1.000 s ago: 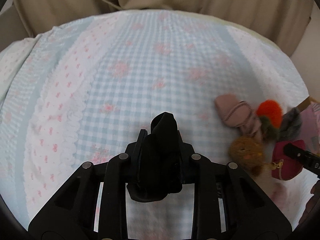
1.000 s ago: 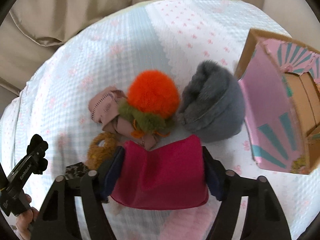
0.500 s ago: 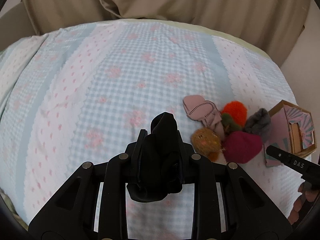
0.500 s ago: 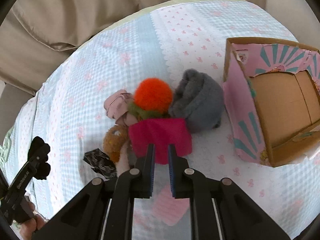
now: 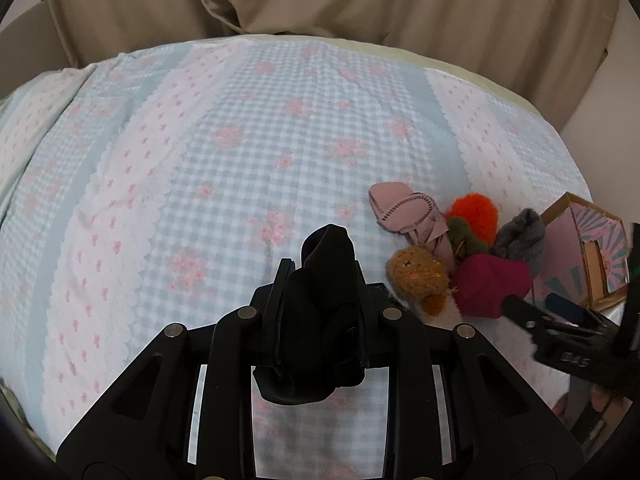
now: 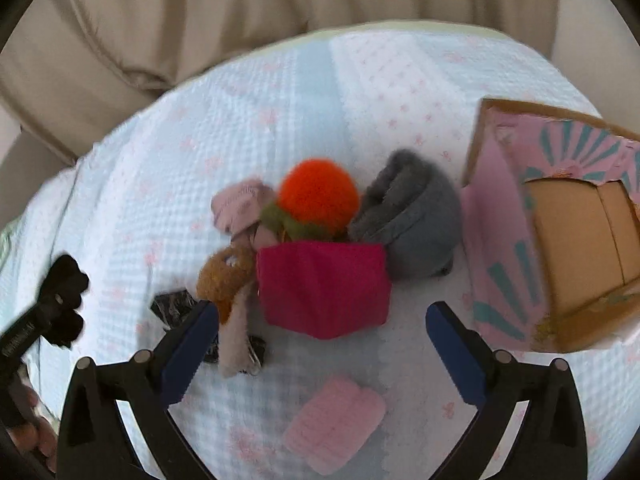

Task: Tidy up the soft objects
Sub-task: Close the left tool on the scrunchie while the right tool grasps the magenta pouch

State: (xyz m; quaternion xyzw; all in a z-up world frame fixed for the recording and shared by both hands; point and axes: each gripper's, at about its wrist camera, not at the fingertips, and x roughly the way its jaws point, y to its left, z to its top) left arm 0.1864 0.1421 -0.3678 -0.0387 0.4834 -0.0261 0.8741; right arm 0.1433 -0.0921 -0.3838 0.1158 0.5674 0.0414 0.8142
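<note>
Your left gripper (image 5: pixel 320 276) is clamped tight on a bunched black cloth (image 5: pixel 320 300), the fabric bulging above and below the fingers, held over the checked blue-and-pink bedspread (image 5: pixel 224 152).

Your right gripper (image 6: pixel 322 320) has its jaws spread wide and opening; nothing is pressed between the blue pads (image 6: pixel 192 344). The magenta pouch (image 6: pixel 324 288) lies on the bedspread in line with the gap, free of both pads.

Take the magenta pouch as the landmark:
- Orange pompom (image 6: pixel 318 196) with a green fuzzy collar: just behind the pouch, touching its far edge.
- Grey fleece item (image 6: pixel 408 216): behind and to the right of the pouch, touching its right corner.
- Pale pink stitched slipper (image 6: pixel 240 208): behind and to the left, against the pompom.
- Brown fuzzy plush (image 6: pixel 224 276): just to the left of the pouch, touching it, with a pale strap trailing toward the camera.
- Crinkled dark wrapper (image 6: pixel 172 306): further left, partly under the strap.
- Pink knitted piece (image 6: pixel 336 424): nearer the camera than the pouch, apart from it, lying flat.
- Open cardboard box (image 6: pixel 504 216) with pink and teal print: well to the right, past the grey fleece; its brown inside looks bare.

Beige drapery (image 5: pixel 360 8) hangs beyond the far edge of the bedspread.
</note>
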